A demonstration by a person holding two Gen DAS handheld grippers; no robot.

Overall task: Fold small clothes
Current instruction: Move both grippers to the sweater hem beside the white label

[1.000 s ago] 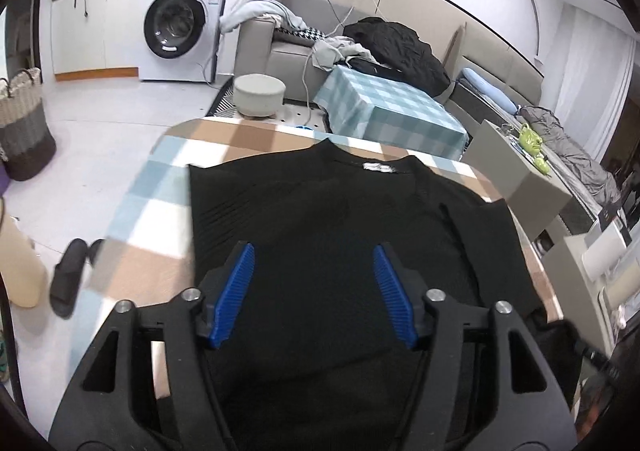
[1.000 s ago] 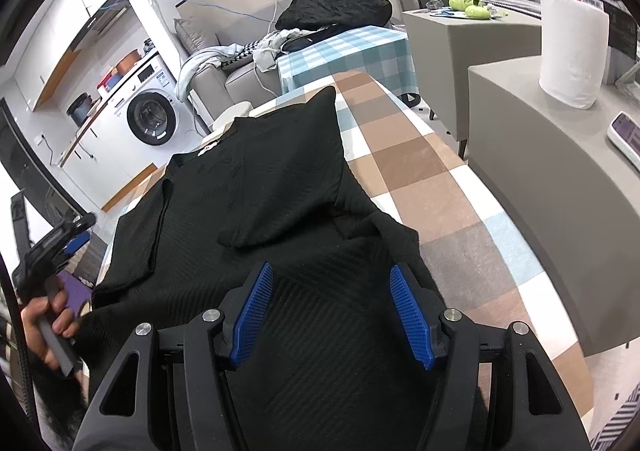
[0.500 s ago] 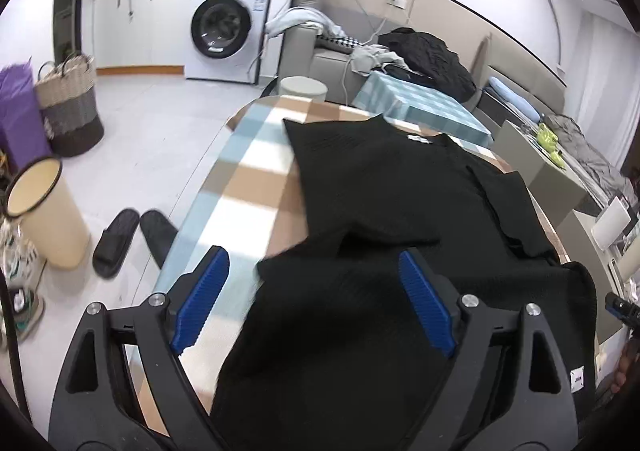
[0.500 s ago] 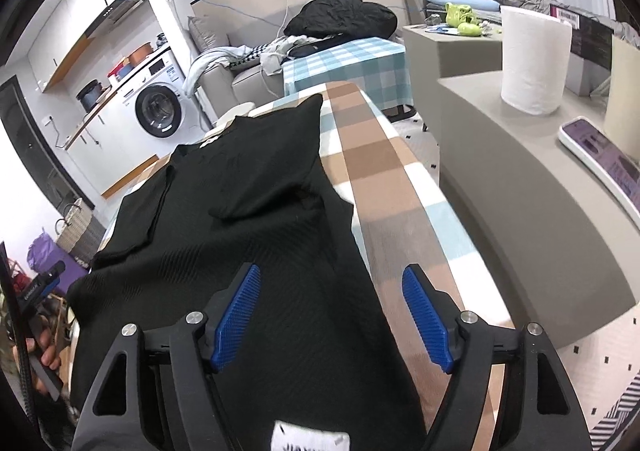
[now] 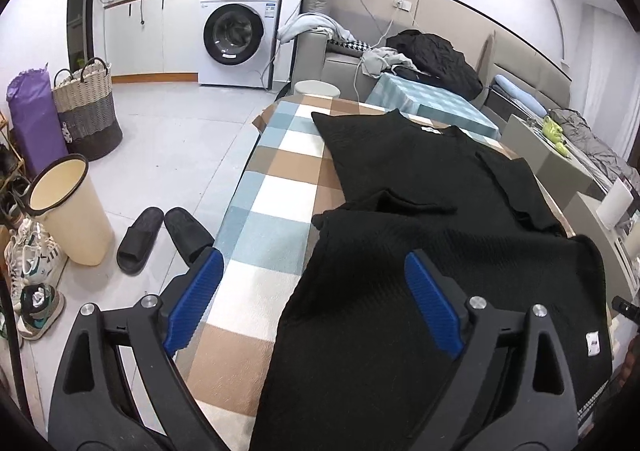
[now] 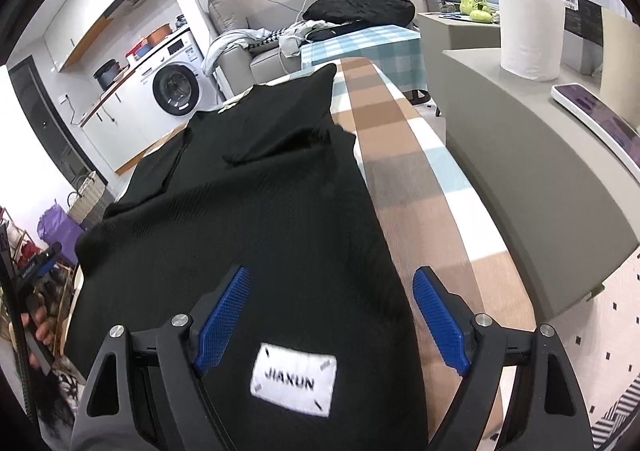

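The left gripper [image 5: 310, 291] and the right gripper [image 6: 330, 311] both stand spread wide with nothing between the blue pads, each low in its frame over one side edge of the black sweater [image 5: 432, 219], probably ready to take it for a fold. The sweater lies along the checked tablecloth [image 5: 276, 187], its 2 sleeves laid inward. A washing machine [image 5: 236, 35] stands in the upper centre, a paper roll [image 6: 528, 35] in the upper right.
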